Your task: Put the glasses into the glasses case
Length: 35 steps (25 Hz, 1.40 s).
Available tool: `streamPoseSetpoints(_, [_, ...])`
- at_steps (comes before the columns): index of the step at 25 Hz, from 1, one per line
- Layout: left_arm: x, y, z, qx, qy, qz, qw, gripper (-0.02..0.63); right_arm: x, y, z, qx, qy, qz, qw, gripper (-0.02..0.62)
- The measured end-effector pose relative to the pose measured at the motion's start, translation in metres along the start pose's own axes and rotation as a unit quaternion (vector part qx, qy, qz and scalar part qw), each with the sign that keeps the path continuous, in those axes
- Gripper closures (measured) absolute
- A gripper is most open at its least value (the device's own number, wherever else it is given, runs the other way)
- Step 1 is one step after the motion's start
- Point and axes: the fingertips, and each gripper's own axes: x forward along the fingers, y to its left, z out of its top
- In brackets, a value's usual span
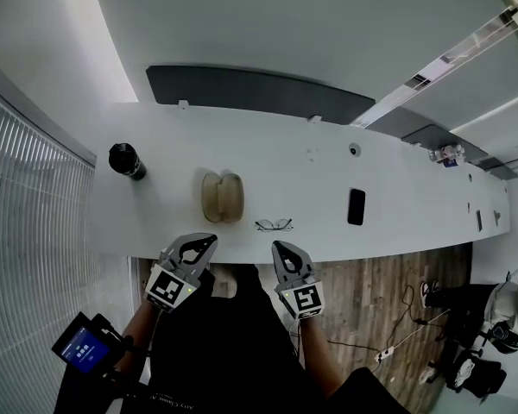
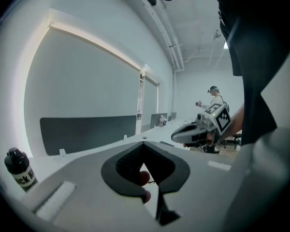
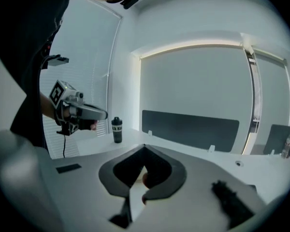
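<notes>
- White desk runs left-right across a pale room; dark panel along its far edge, wood floor at near right.
- Far left: dark bottle, upright, well apart from the task items.
- Glasses case: tan, left of centre, appears to lie open w/ two halves side by side. Can't confirm from this angle.
- Left gripper: at the near edge of the desk, just near of the case. Tongs pressed together, nothing btw them, touching nothing.
- Glasses: thin dark frame, flat on the desk just right of the case and a bit nearer. Not touching it, close to the near edge.
- Right gripper: at the near edge, just near of the glasses. Tongs fully closed, empty.
- Black phone: flat, right of the glasses, not part of the job.
- Judgement: pickup not yet started.
- Risks:
  - Both sets of tongs must spread first. Coming in closed would shove the glasses across the smooth top.
  - Frame sits near the edge, so a nudge toward the person could drop it.
  - Thin frame lying flat is hard to get under. A pinch on a lens or temple may bend or twist it.
  - Light case may skid or flip shut if bumped, unless the left gripper steadies it.
</notes>
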Motion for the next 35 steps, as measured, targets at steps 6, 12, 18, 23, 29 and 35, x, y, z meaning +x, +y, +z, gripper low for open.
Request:
streamPoseSetpoints(6, [0.024,0.018,0.009,-0.043,0.023,0.086,0.9951,0.6,0.009,-0.032,-0.025,-0.04,0.031,0.036,0.998,0.59])
streamPoseSetpoints(12, [0.065,-0.005,0.018,-0.014,0.047,0.07,0.9963,0.601,0.008,-0.06,-0.058,-0.122,0.092,0.101,0.983,0.589])
streamPoseSetpoints(18, [0.068,0.004,0.003,-0.028,0.053,0.085,0.9945,0.6,0.028,-0.046,-0.104,-0.254,0.176,0.183,0.933,0.589])
streamPoseSetpoints(23, [0.067,0.015,-0.001,-0.039,0.059,0.098,0.9926,0.6,0.05,-0.042,-0.147,-0.348,0.248,0.241,0.871,0.588])
streamPoseSetpoints(29, [0.06,0.028,-0.016,-0.064,0.062,0.129,0.9877,0.6,0.064,-0.044,-0.195,-0.372,0.332,0.285,0.819,0.469])
streamPoseSetpoints(35, [0.05,0.039,-0.026,-0.074,0.053,0.154,0.9839,0.6,0.075,-0.053,-0.232,-0.382,0.389,0.317,0.776,0.451])
